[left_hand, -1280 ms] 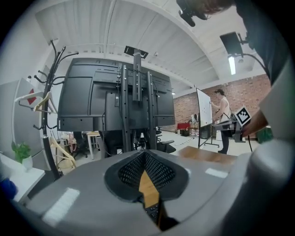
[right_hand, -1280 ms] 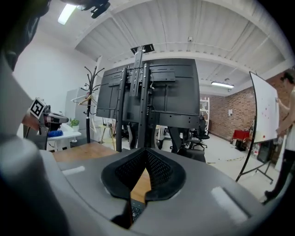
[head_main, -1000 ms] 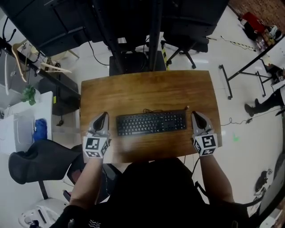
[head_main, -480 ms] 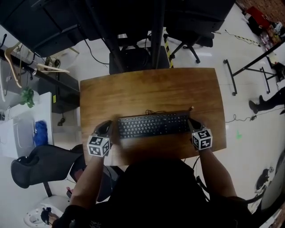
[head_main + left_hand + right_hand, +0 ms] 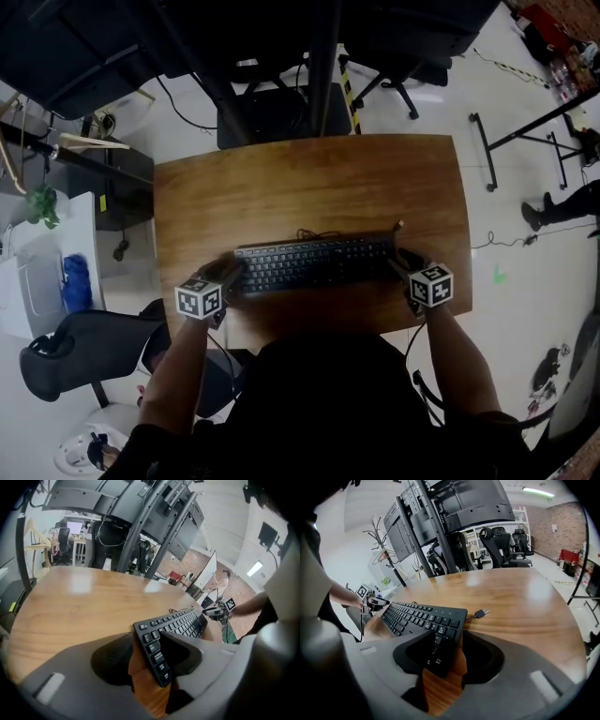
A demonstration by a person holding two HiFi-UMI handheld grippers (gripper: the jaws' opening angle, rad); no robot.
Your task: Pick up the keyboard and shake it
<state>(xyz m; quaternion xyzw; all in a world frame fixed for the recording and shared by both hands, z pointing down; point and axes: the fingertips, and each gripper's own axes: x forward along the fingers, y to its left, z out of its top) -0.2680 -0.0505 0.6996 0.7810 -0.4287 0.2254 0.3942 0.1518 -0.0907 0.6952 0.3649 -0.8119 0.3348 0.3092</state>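
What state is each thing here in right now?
keyboard: lying on the table, not yet lifted.
USB plug: unplugged, loose on the table.
left gripper: open, jaws just opened, keyboard's end between them.
right gripper: open, jaws just opened, keyboard's other end between them.

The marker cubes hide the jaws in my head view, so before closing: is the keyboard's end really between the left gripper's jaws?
Observer: Yes. The left gripper view shows the left end of the keyboard between the jaws of the left gripper, which have just been opening. Wood shows between one jaw and the keyboard, so there is no grip yet.
Operator: And the right?
Observer: Same: the right gripper straddles the other end, its jaws also just opened and not pressing.
Operator: Anything loose nearby?
Observer: The keyboard's plug lies unplugged on the table beside that end.
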